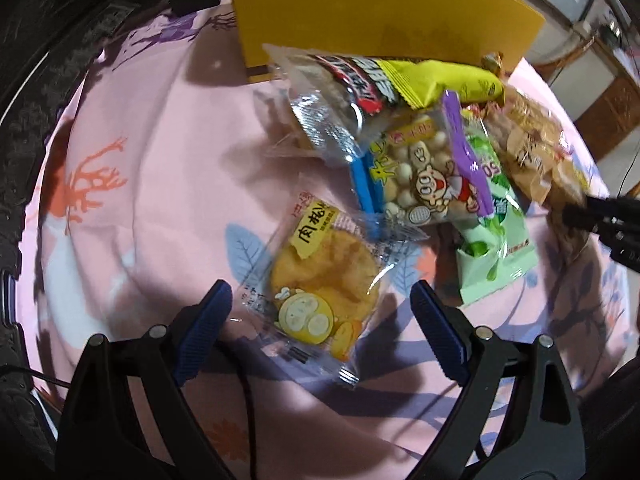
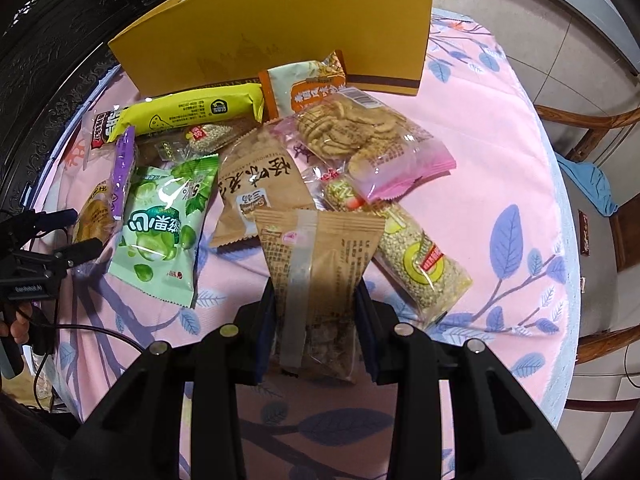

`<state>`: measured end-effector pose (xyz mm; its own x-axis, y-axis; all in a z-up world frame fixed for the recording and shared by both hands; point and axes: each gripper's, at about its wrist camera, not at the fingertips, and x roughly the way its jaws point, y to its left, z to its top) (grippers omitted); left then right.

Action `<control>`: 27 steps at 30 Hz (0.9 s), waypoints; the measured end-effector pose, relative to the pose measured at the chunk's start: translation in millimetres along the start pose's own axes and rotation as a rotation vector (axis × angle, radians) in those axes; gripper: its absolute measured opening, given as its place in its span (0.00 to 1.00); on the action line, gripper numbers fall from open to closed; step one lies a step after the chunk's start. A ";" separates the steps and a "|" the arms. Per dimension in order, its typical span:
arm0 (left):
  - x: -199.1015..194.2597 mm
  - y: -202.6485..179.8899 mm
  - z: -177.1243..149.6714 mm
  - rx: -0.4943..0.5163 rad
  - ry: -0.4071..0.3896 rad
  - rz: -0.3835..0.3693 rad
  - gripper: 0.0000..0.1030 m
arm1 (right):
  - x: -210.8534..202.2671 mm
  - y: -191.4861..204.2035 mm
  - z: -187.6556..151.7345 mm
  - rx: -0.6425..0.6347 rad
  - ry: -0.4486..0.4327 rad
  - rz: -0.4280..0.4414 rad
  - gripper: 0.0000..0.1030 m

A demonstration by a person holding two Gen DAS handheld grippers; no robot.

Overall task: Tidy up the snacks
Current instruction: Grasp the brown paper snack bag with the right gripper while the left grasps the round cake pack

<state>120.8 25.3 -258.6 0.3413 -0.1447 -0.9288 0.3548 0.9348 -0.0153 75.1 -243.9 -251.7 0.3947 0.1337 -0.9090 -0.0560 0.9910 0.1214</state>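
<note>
In the left wrist view my left gripper (image 1: 320, 300) stands open, pointing down at the pink cloth. A clear packet holding a round yellow cake (image 1: 324, 292) lies between its blue pads (image 1: 216, 312), and they do not press on it. In the right wrist view my right gripper (image 2: 316, 288) is shut on a brown paper snack packet (image 2: 320, 256), held above the cloth. The left gripper (image 2: 76, 232) shows at the left edge there, beside the cake packet (image 2: 94, 212). The right gripper's black fingers (image 1: 600, 216) reach in from the right edge of the left view.
A pile of snacks lies mid-table: green packet (image 2: 160, 232), yellow bar (image 2: 192, 112), pink cracker packet (image 2: 360, 140), brown bag (image 2: 260, 188), seed bar (image 2: 424, 264), ball-biscuit packet (image 1: 416, 176). A yellow box (image 2: 280, 24) stands behind. A wooden chair (image 2: 592, 128) is at the right.
</note>
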 end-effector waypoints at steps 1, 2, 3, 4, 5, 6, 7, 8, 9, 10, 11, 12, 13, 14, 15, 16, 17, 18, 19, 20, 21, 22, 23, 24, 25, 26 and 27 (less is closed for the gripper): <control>0.9 -0.6 -0.2 0.000 -0.003 0.002 0.90 | 0.1 0.2 0.0 0.000 0.000 0.000 0.36; 1.0 -0.6 0.0 -0.004 -0.007 -0.001 0.89 | 0.2 0.2 0.1 -0.001 0.001 0.000 0.36; 0.6 0.4 0.4 -0.009 -0.016 -0.007 0.88 | 0.2 0.0 -0.1 -0.002 0.001 0.000 0.36; 0.2 1.4 0.9 -0.013 -0.022 -0.011 0.84 | 0.0 -0.8 -0.7 -0.003 0.001 0.000 0.36; 0.2 2.4 0.9 -0.017 -0.021 -0.019 0.82 | 0.1 -0.8 -0.6 -0.003 0.001 0.000 0.36; 0.7 3.8 1.8 -0.020 -0.020 -0.020 0.78 | 0.2 -0.6 -0.5 -0.003 0.002 0.000 0.36; 0.4 4.8 1.7 -0.023 -0.022 -0.023 0.76 | 0.3 -1.1 -0.4 -0.003 0.002 0.001 0.36; 0.4 5.4 2.0 -0.022 -0.023 -0.023 0.75 | 0.3 -0.9 -0.3 -0.004 0.001 0.001 0.36; -0.1 4.7 1.9 -0.017 -0.027 -0.022 0.72 | 0.4 -0.8 -0.5 -0.005 0.001 0.000 0.36; -0.7 3.3 1.8 -0.008 -0.028 -0.020 0.70 | 0.1 -0.6 -0.5 -0.006 0.000 0.000 0.36; -1.2 1.1 1.8 -0.001 -0.030 -0.019 0.69 | 0.5 -0.3 -0.6 -0.007 0.000 0.000 0.36; -2.7 -0.7 1.4 0.008 -0.034 -0.021 0.66 | 0.6 0.1 -0.6 -0.007 -0.001 0.001 0.35; -4.0 -2.5 1.2 0.011 -0.036 -0.022 0.62 | 0.0 0.1 -0.6 -0.008 -0.002 0.004 0.35; -5.2 -3.1 0.9 0.013 -0.041 -0.028 0.57 | -0.4 0.7 -0.5 -0.010 -0.005 0.007 0.35; -7.2 -4.0 0.9 0.014 -0.046 -0.034 0.54 | -1.0 1.5 -0.4 -0.015 -0.008 0.010 0.34; -8.3 -4.4 0.7 0.010 -0.047 -0.036 0.54 | -2.4 3.1 -0.3 -0.022 -0.014 0.009 0.34; -8.9 -4.8 0.1 0.006 -0.047 -0.040 0.54 | -3.3 4.5 0.2 -0.026 -0.018 0.008 0.34; -9.4 -4.3 -0.7 0.000 -0.050 -0.043 0.54 | -4.4 5.9 0.5 -0.032 -0.021 0.011 0.34; -9.7 -4.1 -1.2 -0.003 -0.053 -0.045 0.54 | -5.0 7.0 0.8 -0.034 -0.023 0.013 0.34; -10.3 -3.8 -1.6 -0.007 -0.054 -0.047 0.54 | -5.6 7.6 1.2 -0.035 -0.023 0.015 0.34; -10.6 -2.8 -1.4 -0.014 -0.056 -0.053 0.54 | -6.0 7.7 1.4 -0.035 -0.022 0.018 0.34; -11.4 -2.3 -2.2 -0.021 -0.058 -0.060 0.53 | -6.4 7.6 1.5 -0.034 -0.022 0.020 0.34; -12.9 -2.1 -3.8 -0.030 -0.061 -0.067 0.53 | -6.7 7.4 1.3 -0.031 -0.022 0.018 0.34; -14.2 -2.0 -5.1 -0.038 -0.063 -0.071 0.53 | -6.9 7.0 1.3 -0.028 -0.022 0.018 0.34; -15.0 -1.2 -6.2 -0.047 -0.064 -0.075 0.53 | -7.2 6.1 1.2 -0.024 -0.021 0.018 0.34; -16.0 -0.2 -7.3 -0.056 -0.065 -0.080 0.53 | -7.7 5.6 0.6 -0.020 -0.022 0.018 0.34; -16.8 0.6 -8.5 -0.062 -0.066 -0.083 0.53 | -8.6 4.3 0.1 -0.015 -0.023 0.021 0.34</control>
<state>107.9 31.0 -246.1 0.3703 -0.2416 -0.8970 0.3305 0.9367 -0.1158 71.6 -240.8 -243.4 0.4145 0.1543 -0.8969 -0.0784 0.9879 0.1337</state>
